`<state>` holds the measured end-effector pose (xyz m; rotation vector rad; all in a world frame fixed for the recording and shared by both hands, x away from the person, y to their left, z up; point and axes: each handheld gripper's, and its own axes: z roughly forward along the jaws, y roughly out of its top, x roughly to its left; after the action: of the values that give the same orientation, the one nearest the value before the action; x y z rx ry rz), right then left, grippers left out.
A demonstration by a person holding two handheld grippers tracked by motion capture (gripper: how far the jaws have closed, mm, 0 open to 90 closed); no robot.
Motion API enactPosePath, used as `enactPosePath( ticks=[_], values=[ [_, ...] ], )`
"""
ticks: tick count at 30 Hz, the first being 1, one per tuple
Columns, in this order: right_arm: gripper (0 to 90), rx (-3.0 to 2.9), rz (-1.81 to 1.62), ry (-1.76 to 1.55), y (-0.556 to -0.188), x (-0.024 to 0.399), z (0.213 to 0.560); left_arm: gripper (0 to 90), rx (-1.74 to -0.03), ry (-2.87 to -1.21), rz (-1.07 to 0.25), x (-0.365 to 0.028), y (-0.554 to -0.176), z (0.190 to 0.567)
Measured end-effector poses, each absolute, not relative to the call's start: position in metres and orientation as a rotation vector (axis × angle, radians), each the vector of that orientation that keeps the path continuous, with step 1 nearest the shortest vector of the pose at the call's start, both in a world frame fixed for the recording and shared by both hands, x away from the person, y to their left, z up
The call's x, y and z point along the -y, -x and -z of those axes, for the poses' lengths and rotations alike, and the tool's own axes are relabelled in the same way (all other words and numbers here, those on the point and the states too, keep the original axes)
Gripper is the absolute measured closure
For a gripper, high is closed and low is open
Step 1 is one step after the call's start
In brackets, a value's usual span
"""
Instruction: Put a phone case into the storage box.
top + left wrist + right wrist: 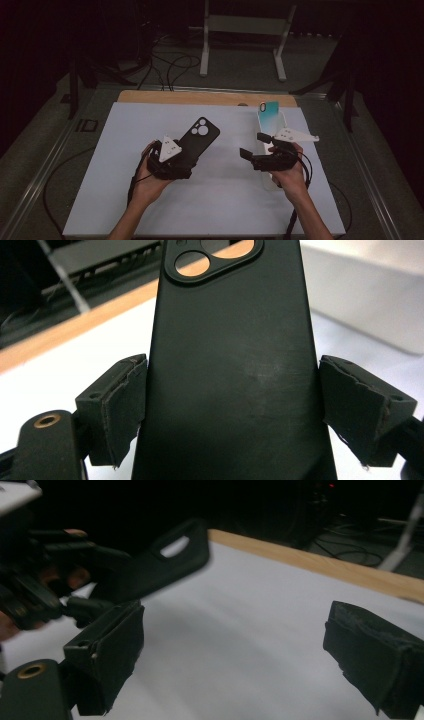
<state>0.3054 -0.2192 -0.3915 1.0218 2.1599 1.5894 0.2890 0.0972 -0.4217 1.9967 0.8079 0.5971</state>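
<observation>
Left hand-held gripper (227, 405) was clamped on the matte black soft-plastic phone case (230, 365), one pad (122, 405) on each long edge, near the lower end. You held the case lifted off the white worktop (215, 200), its camera cut-out end pointing up and away from you. In the high view the case (198, 136) stood tilted above the left half of the sheet.

Right hand-held gripper (249, 146) stood spread, nothing between its jaws, aimed across toward the case. In the right gripper view the case (155, 565) lay ahead and to the left, well apart from the pads (112, 650).

Beneath and behind your right hand lay the slim phone with a teal-to-white back (270, 118), flat on the worktop near the wooden far edge (200, 97).

Judgement: the step looked like readying the case to meet the phone. To do it well, you needed to keep the left clamp even so the soft walls did not bow, and keep the cut-out end matched to the phone's camera end. A skewed grip risked the case twisting free.
</observation>
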Motion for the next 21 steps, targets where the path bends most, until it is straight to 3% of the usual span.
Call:
enactPosePath(
  ticks=[5,12,15,21],
  values=[
    [12.3,-2.201,-1.597,-0.956,-0.311,0.194,0.373,15.5,-0.744,-1.970,-0.609,-0.079,-0.286,0.415],
    [17.1,-2.250,-1.601,-0.982,-0.317,0.175,0.373,15.3,-0.686,-1.888,-0.616,-0.072,-0.277,0.405],
    [23.2,-2.250,-1.625,-0.989,-0.319,0.172,0.374,15.1,-0.676,-1.864,-0.611,-0.072,-0.276,0.404],
    [51.1,-2.236,-1.683,-1.033,-0.319,0.161,0.369,15.1,-0.652,-1.840,-0.609,-0.066,-0.275,0.404]
  ],
)
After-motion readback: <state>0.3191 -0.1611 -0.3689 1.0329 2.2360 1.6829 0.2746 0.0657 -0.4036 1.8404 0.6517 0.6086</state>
